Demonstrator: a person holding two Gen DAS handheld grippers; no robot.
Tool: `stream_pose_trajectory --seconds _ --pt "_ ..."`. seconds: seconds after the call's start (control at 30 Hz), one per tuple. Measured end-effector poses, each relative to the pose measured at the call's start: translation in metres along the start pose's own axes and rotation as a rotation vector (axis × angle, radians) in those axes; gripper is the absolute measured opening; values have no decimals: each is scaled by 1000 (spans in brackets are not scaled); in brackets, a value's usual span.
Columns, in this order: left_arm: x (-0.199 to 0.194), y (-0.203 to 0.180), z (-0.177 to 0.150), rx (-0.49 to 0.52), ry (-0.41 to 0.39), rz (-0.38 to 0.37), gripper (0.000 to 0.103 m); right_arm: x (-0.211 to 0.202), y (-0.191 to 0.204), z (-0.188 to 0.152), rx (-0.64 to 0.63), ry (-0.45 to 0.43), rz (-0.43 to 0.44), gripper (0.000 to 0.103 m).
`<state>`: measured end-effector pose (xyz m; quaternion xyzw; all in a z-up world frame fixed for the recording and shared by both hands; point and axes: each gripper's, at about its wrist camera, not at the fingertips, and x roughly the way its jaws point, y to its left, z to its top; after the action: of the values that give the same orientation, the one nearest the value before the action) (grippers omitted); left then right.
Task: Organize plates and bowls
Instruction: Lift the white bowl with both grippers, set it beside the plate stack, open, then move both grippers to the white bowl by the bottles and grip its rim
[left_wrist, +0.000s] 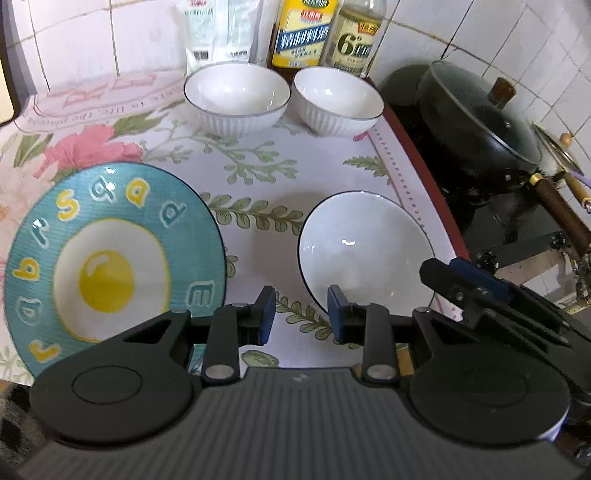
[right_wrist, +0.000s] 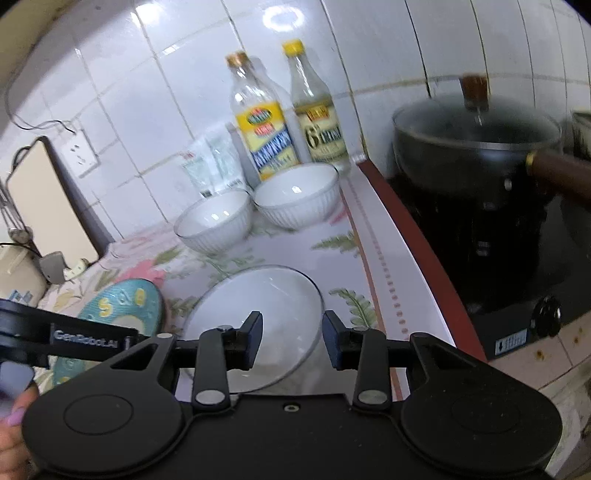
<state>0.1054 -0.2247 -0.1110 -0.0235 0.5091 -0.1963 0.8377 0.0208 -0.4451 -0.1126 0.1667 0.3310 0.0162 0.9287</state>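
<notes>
Both grippers part-open and empty: white plate (left_wrist: 364, 254) lies just ahead-right of left gripper (left_wrist: 302, 314), dead ahead of right gripper (right_wrist: 291, 341), probably nearer; teal plate (left_wrist: 110, 258) sits left of it.

A home kitchen. White wall tiles (right_wrist: 155, 74) back a desk (left_wrist: 258, 166) under a flowered cloth; against them stand two condiment bottles (right_wrist: 266, 144). Just right of the desk, a black lidded pot (left_wrist: 476, 122) with a wooden handle sits on a stove (right_wrist: 517, 295). A wall socket (right_wrist: 79, 153) shows left of the bottles.
</notes>
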Motion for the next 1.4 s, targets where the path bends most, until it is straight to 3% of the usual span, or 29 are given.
stream_pose_trajectory --seconds 0.37,0.53,0.6,0.77,0.97,1.2,1.4 --pt "-47 17 7 57 -62 -38 32 -37 40 14 -65 -84 57 54" --pt "-63 28 16 71 -97 -28 39 -40 54 23 -78 -110 77 60" --pt "-69 33 21 78 -115 -14 41 -38 57 27 -70 -113 89 71" --pt "-77 47 38 97 -164 3 43 -27 69 39 -61 -125 118 72" --pt "-76 64 66 110 -232 25 53 2 76 58 2 -123 152 72" --pt "-40 87 98 65 -232 41 55 72 57 70 262 -11 195 72" --pt "4 101 120 20 -203 62 55 126 53 75 364 63 102 72"
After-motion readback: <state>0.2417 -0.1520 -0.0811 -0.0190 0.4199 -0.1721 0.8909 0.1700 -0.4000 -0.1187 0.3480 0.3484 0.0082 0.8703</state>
